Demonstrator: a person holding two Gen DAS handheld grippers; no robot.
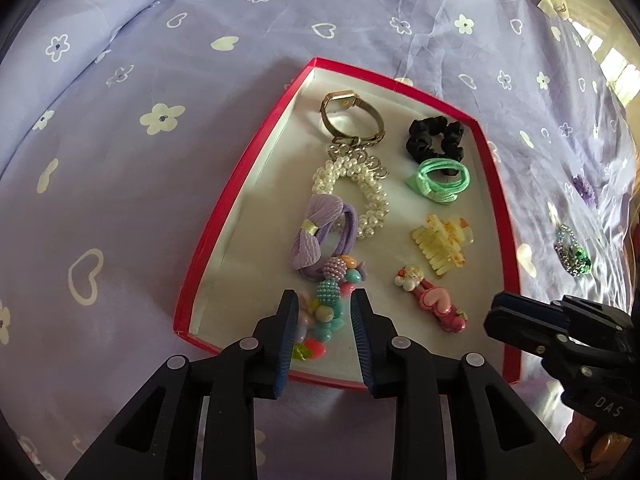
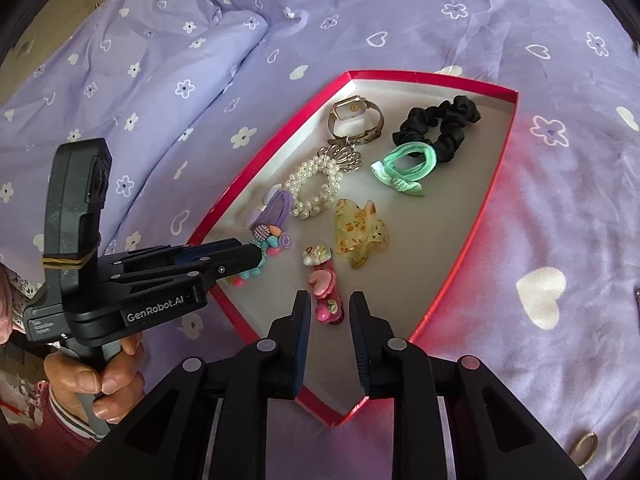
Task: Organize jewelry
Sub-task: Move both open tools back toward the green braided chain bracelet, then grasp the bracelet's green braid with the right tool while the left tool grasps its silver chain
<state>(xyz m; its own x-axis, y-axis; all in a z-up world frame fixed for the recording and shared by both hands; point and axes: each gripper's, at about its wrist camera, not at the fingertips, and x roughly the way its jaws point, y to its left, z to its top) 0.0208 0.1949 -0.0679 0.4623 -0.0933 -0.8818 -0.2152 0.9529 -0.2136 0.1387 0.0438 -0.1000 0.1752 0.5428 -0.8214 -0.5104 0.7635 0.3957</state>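
A red-rimmed box [image 1: 224,216] [image 2: 472,236] with a white floor lies on the bed. In it are a gold watch [image 1: 352,120], a pearl bracelet [image 1: 356,192], a purple bow tie [image 1: 316,236], a black scrunchie [image 1: 436,138], a green hair tie [image 1: 438,180], a yellow claw clip [image 1: 444,246] and a pink clip [image 1: 434,306] [image 2: 326,290]. My left gripper [image 1: 325,300] is open, its fingers either side of a colourful bead bracelet [image 1: 326,308] on the box floor. My right gripper [image 2: 329,300] is open above the pink clip, touching nothing.
The bed has a lilac sheet [image 1: 120,184] with white flowers and hearts. A sparkly beaded piece [image 1: 570,252] lies on the sheet right of the box. A gold ring [image 2: 584,446] lies at the lower right. A folded quilt [image 2: 120,80] is at the left.
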